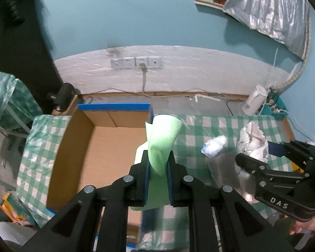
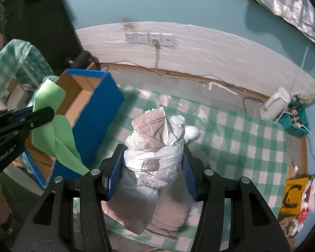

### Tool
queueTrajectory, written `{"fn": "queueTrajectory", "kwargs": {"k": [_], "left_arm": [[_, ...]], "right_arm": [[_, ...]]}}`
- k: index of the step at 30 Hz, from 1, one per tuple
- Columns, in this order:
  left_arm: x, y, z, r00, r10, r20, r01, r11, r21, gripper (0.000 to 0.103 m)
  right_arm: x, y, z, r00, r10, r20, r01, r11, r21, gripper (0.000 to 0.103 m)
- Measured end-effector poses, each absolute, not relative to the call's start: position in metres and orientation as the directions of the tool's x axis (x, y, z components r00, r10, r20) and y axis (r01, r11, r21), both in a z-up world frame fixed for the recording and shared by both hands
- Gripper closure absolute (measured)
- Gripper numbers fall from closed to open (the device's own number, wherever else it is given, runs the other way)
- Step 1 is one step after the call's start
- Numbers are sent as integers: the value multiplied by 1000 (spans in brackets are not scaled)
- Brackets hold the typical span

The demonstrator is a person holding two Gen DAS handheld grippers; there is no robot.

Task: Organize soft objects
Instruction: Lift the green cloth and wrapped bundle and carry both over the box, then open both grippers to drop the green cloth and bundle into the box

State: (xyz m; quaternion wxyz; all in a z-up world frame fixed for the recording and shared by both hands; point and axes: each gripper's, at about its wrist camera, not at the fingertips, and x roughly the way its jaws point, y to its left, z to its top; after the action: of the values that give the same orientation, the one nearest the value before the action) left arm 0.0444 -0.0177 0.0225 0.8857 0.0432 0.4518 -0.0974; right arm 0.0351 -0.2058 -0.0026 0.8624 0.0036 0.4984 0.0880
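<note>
We are clamping the left tool [image 1: 158, 161] on a light green foam sheet [image 1: 163, 138], holding it over the right edge of the blue-rimmed cardboard box [image 1: 113, 107]. We are squeezing a bundle of white plastic bags [image 2: 155, 147] in the right tool [image 2: 152, 168], right of the box, above the green-checked bench [image 2: 252, 138].

A white socket strip [image 1: 135, 63] is on the wall above a checked tablecloth [image 1: 231, 126].
</note>
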Motion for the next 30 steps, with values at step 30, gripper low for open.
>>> {"fn": "queueTrajectory", "kwargs": {"k": [30], "left_arm": [[69, 127, -35, 494, 37, -869, -51, 999, 13, 89]], "right_arm": [[87, -29, -8, 396, 266, -879, -372, 922, 112, 51]]}}
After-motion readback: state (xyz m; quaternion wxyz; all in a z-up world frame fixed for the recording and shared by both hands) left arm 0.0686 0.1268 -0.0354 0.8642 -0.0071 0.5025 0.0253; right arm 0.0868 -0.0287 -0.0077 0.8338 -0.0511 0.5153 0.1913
